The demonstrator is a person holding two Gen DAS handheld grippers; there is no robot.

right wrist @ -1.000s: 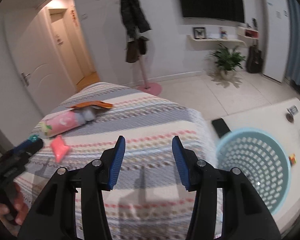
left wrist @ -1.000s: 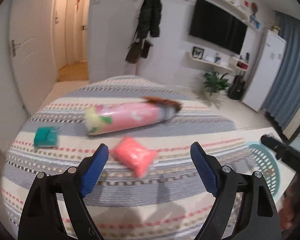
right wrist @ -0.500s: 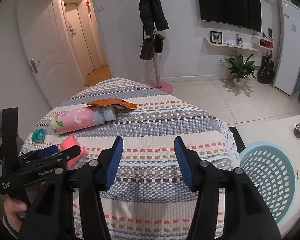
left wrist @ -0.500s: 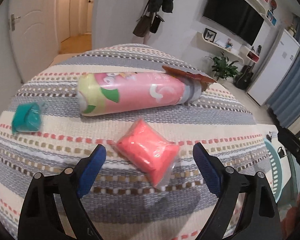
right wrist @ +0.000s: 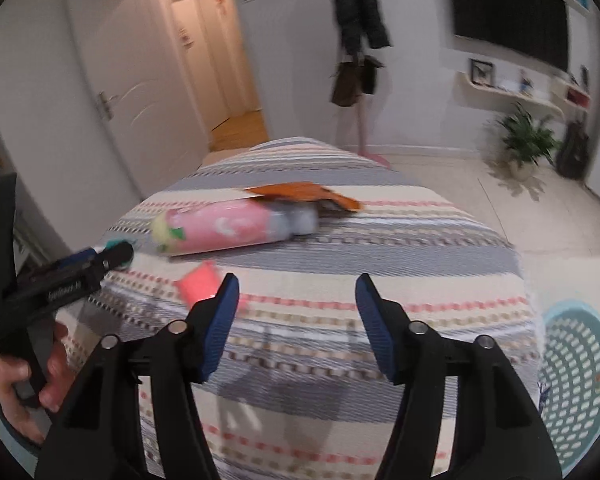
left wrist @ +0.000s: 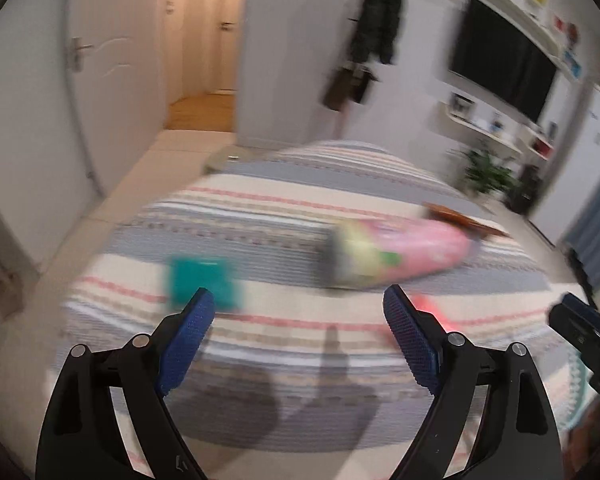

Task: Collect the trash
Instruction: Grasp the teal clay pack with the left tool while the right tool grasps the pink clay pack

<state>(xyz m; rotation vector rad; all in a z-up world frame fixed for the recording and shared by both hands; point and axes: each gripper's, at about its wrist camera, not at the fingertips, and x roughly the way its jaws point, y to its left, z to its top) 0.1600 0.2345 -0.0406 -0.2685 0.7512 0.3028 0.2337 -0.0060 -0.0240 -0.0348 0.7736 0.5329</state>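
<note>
The left gripper (left wrist: 298,320) is held with its blue-padded jaws spread wide and nothing between them, above a table covered by a striped woven cloth (left wrist: 284,344). A small teal crumpled wrapper (left wrist: 202,282) lies just beyond the tip of its left finger, partly hidden by it; the view is blurred, so contact cannot be judged. A small coral-pink plastic packet (left wrist: 430,304) shows just past its right finger. Ahead and to the right, a pink cylindrical snack canister (left wrist: 396,254) lies on its side, with a flat orange-brown wrapper (left wrist: 460,218) at its far end.

The right gripper (right wrist: 296,300) is partly open, its jaws have just been opening, and nothing is held between them. In its view the pink packet (right wrist: 198,284) lies just beside its left finger, the canister (right wrist: 236,226) farther ahead and to the left, and the orange-brown wrapper (right wrist: 304,192) behind that. A light-blue perforated plastic basket (right wrist: 576,368) stands low to its right, beside the table. A hand (right wrist: 24,376) grasping the left gripper's handle is seen at far left.
</note>
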